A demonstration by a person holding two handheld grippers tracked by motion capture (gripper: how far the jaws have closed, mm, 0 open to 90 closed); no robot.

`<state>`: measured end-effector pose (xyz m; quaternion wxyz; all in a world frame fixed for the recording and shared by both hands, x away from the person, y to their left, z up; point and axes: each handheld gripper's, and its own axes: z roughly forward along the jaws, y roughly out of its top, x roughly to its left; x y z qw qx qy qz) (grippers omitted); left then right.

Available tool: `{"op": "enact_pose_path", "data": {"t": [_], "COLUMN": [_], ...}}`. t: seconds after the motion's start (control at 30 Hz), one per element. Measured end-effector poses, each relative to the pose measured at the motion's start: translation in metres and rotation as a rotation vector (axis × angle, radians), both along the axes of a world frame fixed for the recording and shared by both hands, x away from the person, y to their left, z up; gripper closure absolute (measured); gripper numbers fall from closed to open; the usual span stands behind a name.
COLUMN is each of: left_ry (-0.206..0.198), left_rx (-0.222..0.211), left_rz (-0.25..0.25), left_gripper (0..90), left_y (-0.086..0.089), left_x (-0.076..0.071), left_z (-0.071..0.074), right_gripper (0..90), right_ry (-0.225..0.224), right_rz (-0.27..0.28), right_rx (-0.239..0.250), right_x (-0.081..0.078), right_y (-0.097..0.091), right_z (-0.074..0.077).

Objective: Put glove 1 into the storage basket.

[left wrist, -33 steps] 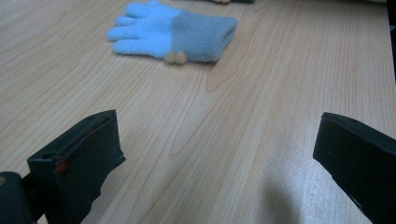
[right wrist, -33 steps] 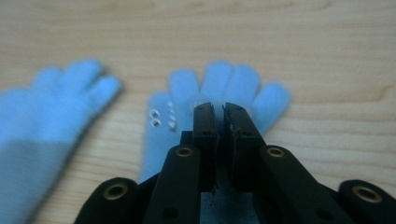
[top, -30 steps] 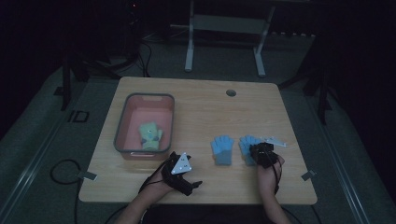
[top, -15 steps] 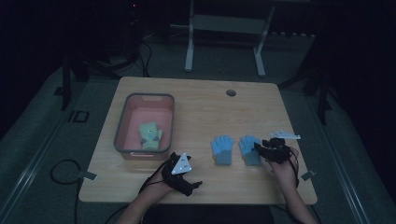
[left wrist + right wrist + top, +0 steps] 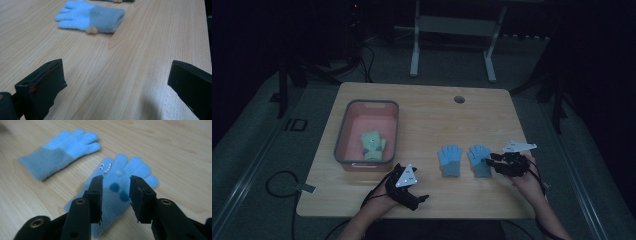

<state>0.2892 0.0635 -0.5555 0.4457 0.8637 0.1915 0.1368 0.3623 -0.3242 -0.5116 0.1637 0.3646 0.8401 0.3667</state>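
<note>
Right tool [image 5: 115, 195] above glove [image 5: 117, 195], near table edge [image 5: 532, 200]

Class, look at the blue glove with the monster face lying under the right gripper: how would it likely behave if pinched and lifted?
The monster-face glove looks like soft fleece lying flat on the table, so it would probably droop. Its fuzzy surface should grip well, not slip. It seems light and cannot roll.

one glove [image 5: 120, 182] is light blue with a grey-blue cuff, dark blue spots and a small white-eyed, toothy face; the other glove [image 5: 60, 150] is plain light blue with the same grey-blue cuff. a pale green glove [image 5: 373, 145] lies in a pink bin [image 5: 343, 135] with a grey rim, on a light wood-grain table [image 5: 427, 115].
</note>
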Motion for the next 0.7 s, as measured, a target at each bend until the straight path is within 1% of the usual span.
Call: {"op": "enact_pose_path", "data": {"t": [0.03,0.07,0.1,0.13,0.17,0.2,0.23,0.27,0.37,0.43,0.5,0.57,0.63,0.7], "left_ry": [0.0,0.0,0.0,0.0,0.0,-0.001,0.001,0.001,0.001,0.001,0.001,0.001,0.001,0.001], "left_rx": [0.0,0.0,0.0,0.0,0.0,0.001,0.001,0.001,0.002,0.004,0.005,0.006,0.005,0.008], "left_rz": [0.0,0.001,0.001,0.001,0.002,0.003,0.003,0.002,0.005,0.006,0.005,0.006,0.006,0.006], "left_gripper": [0.7,0.7,0.7,0.7,0.7,0.8,0.7,0.7,0.7,0.7,0.7,0.7,0.7,0.7], "left_y": [0.0,0.0,0.0,0.0,0.0,0.0,0.0,0.0,0.0,0.0,-0.001,-0.001,0.0,0.0], "left_x": [0.0,0.0,0.0,0.0,0.0,-0.001,-0.001,-0.001,-0.001,-0.001,-0.001,-0.001,-0.001,-0.001], "left_z": [0.0,0.0,0.0,0.0,0.0,0.0,0.0,0.001,0.0,0.0,0.0,0.0,0.0,0.0], "right_gripper": [64.0,63.9,63.9,63.9,63.9,63.9,63.9,64.2,64.2,64.2,64.1,64.3,64.4,64.4], "right_ry": [-0.005,-0.002,-0.002,0.0,0.001,0.002,-0.003,0.001,0.005,0.008,0.021,0.032,0.042,0.042], "right_rz": [0.019,0.056,0.056,0.072,0.111,0.132,0.144,0.153,0.167,0.168,0.174,0.169,0.166,0.155], "right_rx": [-0.009,-0.009,-0.009,-0.005,-0.021,-0.029,-0.04,-0.045,-0.05,-0.043,-0.034,-0.038,-0.026,-0.036], "right_x": [0.001,0.003,0.003,0.004,0.008,0.01,0.011,0.014,0.019,0.022,0.024,0.025,0.026,0.027], "right_y": [0.0,0.0,0.0,0.0,0.0,0.001,0.001,0.0,-0.001,-0.001,0.0,0.003,0.005,0.006], "right_z": [0.001,0.002,0.002,0.002,0.003,0.003,0.002,0.002,0.0,-0.003,-0.007,-0.012,-0.017,-0.021]}}
